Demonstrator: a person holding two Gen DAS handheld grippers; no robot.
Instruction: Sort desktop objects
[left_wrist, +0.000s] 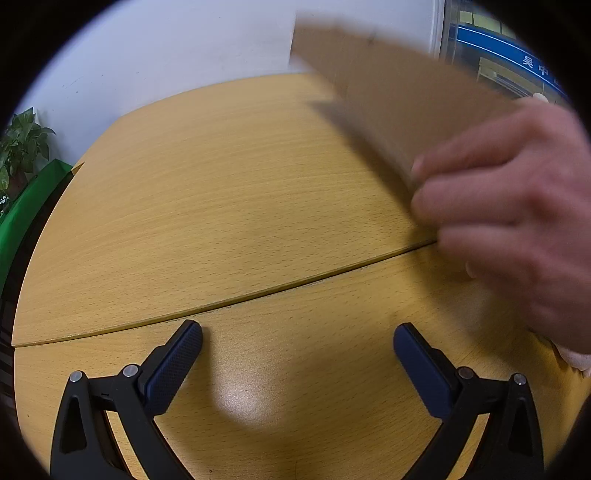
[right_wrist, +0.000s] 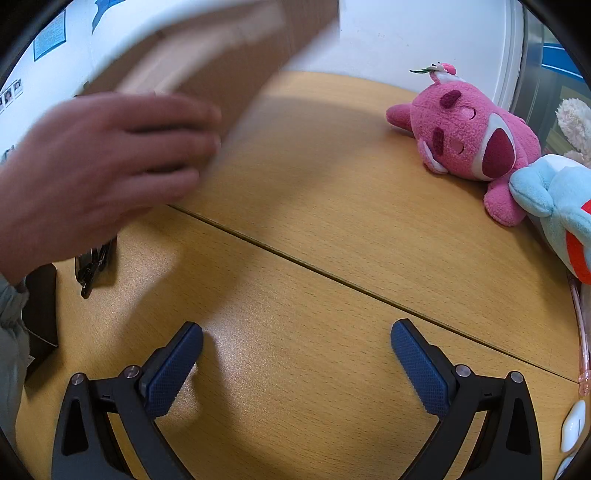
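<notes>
The table (right_wrist: 332, 258) is honey-yellow with fine wood grain and a thin dark seam. On it, the plush bear (right_wrist: 476, 136) is bright pink with a maroon mouth and brows; just beside it the second plush (right_wrist: 554, 199) is pale blue with a red-orange patch. The blurred cardboard box (right_wrist: 221, 55) above the table is plain tan. Both grippers' pads (right_wrist: 173, 373) are dark blue, dimpled, on black frames.
</notes>
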